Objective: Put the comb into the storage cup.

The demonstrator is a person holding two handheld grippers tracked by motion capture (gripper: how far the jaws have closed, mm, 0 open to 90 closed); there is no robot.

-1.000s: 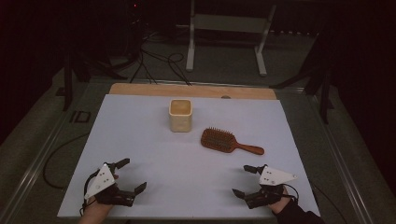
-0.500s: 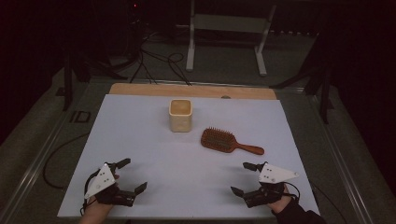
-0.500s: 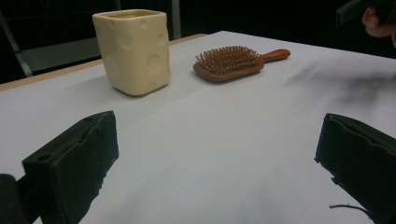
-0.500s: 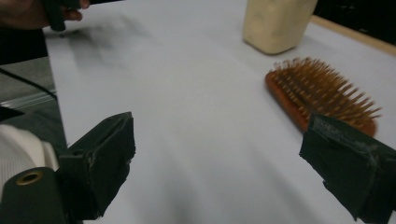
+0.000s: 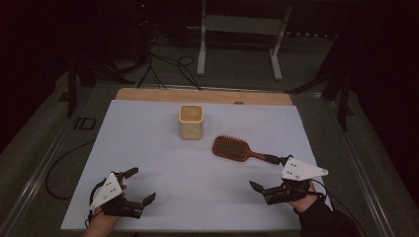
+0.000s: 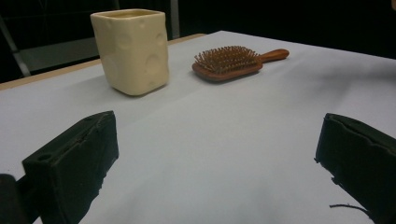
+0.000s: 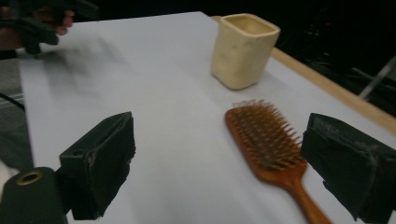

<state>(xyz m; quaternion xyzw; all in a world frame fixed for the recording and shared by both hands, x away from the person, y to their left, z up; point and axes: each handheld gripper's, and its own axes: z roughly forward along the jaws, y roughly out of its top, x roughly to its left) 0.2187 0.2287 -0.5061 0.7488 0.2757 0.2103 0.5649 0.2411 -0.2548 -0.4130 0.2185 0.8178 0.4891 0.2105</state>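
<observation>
A cream square cup (image 5: 191, 122) stands upright at the middle back of the white sheet (image 5: 148, 148). To its right lies a wooden hairbrush (image 5: 232, 148), bristles up, handle pointing right. My right gripper (image 5: 270, 173) is open just in front of the handle's end, touching nothing. In the right gripper view the hairbrush (image 7: 268, 140) lies between the jaws, close to the right one, with the cup (image 7: 243, 49) beyond. My left gripper (image 5: 140, 185) is open and empty near the front left corner. From the left gripper view, the cup (image 6: 131, 49) and hairbrush (image 6: 226, 63) are far ahead.
A wooden strip (image 5: 202, 96) runs along the sheet's far edge. Behind the table stand a metal frame (image 5: 237, 39) and cables (image 5: 163, 64) on the floor. The other hand and its gripper (image 7: 37, 21) appear at the top left of the right gripper view.
My right gripper has moved forward toward the hairbrush handle. The left gripper, the cup and the brush have stayed put.
</observation>
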